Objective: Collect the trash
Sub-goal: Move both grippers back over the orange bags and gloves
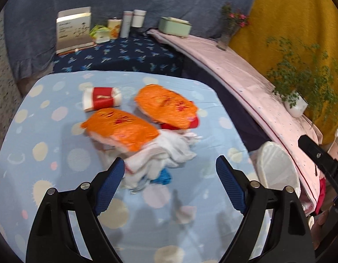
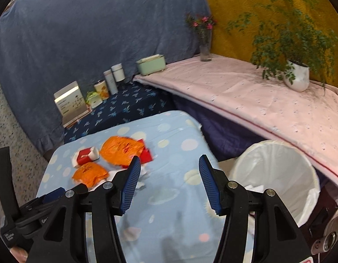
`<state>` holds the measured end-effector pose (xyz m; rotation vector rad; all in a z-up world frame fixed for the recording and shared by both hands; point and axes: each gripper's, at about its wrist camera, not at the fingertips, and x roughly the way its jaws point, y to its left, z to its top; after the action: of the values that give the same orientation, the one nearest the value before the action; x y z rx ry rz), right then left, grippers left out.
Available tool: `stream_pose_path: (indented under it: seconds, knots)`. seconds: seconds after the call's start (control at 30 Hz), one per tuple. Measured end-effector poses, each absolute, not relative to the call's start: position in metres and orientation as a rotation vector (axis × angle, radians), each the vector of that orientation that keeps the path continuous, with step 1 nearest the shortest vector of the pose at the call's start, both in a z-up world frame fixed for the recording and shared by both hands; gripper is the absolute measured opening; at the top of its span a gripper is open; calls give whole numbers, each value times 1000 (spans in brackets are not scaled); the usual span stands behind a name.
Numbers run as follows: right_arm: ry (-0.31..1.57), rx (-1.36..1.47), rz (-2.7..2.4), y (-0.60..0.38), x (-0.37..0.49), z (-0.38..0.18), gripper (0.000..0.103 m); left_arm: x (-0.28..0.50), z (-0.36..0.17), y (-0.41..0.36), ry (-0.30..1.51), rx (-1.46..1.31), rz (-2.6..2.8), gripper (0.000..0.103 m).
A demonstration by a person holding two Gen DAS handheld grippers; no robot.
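Both claws tilt down over the dotted blue surface (image 1: 48,114). The left claw (image 1: 170,171) is spread wide, with nothing between its pads; the right claw (image 2: 167,176) is parted and empty too. The trash — two orange wrappers (image 1: 122,127), a red-and-white packet (image 1: 102,98), crumpled white tissue (image 1: 162,153) — lies mid-surface ahead of the left claw. The white-lined bin (image 2: 276,175) stands off the right edge, bare cloth between. A blue scrap (image 1: 163,176) under the tissue is blurred — unidentifiable.
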<state>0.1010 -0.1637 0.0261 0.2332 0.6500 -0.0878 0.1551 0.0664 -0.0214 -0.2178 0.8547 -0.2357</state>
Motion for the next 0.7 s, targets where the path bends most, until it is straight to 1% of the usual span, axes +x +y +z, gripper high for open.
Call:
stream_pose_path:
  seconds: [0.33,0.7]
  knots:
    - [765,234,8,-98,128,-22,54,165,-43,132,905,-311,-152,82]
    - [868,221,51,-57,159,-67,54,215,-70,166,996,-540,-171,82]
